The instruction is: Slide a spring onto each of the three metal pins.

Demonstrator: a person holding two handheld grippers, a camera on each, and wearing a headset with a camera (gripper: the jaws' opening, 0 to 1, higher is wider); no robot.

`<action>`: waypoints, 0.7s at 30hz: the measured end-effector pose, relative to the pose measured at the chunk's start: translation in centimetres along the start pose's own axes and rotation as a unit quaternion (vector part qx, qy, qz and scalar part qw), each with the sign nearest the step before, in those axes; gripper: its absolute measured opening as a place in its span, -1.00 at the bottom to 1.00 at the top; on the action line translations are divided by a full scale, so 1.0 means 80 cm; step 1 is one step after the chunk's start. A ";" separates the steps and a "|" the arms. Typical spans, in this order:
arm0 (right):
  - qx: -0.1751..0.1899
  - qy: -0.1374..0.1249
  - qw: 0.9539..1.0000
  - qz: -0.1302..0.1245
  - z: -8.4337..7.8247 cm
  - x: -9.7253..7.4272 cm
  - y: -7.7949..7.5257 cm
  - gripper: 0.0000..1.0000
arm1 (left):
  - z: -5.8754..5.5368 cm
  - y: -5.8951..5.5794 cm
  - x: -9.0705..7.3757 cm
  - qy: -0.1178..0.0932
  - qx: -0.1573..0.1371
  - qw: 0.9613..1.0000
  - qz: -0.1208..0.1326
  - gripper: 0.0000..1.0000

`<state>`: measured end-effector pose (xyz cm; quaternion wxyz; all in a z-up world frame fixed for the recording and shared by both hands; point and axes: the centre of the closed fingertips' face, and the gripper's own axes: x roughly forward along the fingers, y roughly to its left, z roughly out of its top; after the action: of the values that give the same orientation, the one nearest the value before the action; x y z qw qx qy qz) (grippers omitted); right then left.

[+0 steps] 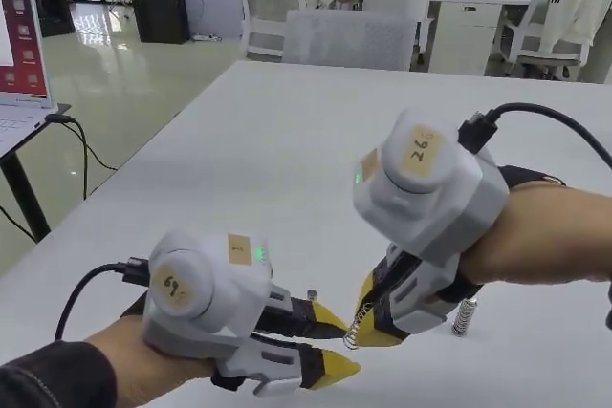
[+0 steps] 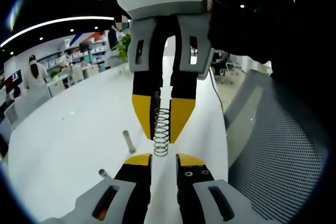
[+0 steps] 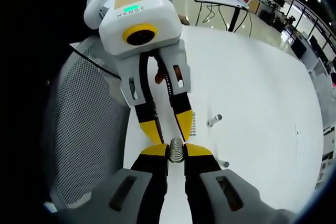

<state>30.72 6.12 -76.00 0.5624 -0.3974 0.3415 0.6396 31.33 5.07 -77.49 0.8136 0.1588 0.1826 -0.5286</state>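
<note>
My right gripper [image 1: 368, 327] points down and left over the white table [image 1: 268, 169], shut on a thin steel spring [image 1: 355, 325]. In the right gripper view its jaws pinch the spring [image 3: 177, 150] end-on. My left gripper [image 1: 339, 343] lies at the front left, pointing right at the spring, open with nothing between its jaws. The left gripper view shows the spring [image 2: 161, 132] hanging from the right gripper [image 2: 163, 121] just above my own tips. A bare metal pin [image 1: 312, 294] stands behind the left jaws. Another pin [image 1: 465, 316] at the right carries a spring. Two pins [image 2: 126, 141] [image 2: 104, 173] stand left of the jaws.
A grey mesh chair [image 2: 273, 145] sits close to the table's near side. A laptop [image 1: 19, 35] rests on a side stand at the far left, with cables hanging. Chairs, desks and seated people fill the room behind the table's far edge [image 1: 402, 66].
</note>
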 end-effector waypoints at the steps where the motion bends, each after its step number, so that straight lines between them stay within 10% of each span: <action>1: 0.000 0.001 1.000 -0.002 -0.001 -0.001 -0.001 -0.83 | -0.001 0.001 -0.001 0.001 -0.001 1.000 0.001 -0.78; 21: 0.013 0.023 1.000 -0.017 -0.026 -0.010 -0.016 -0.83 | -0.031 0.021 -0.034 0.006 -0.043 0.998 0.035 -0.56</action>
<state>32.31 4.05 -76.20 0.5702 -0.4106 0.3557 0.6162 31.56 9.04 -78.33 0.8365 0.1336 0.2045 -0.4904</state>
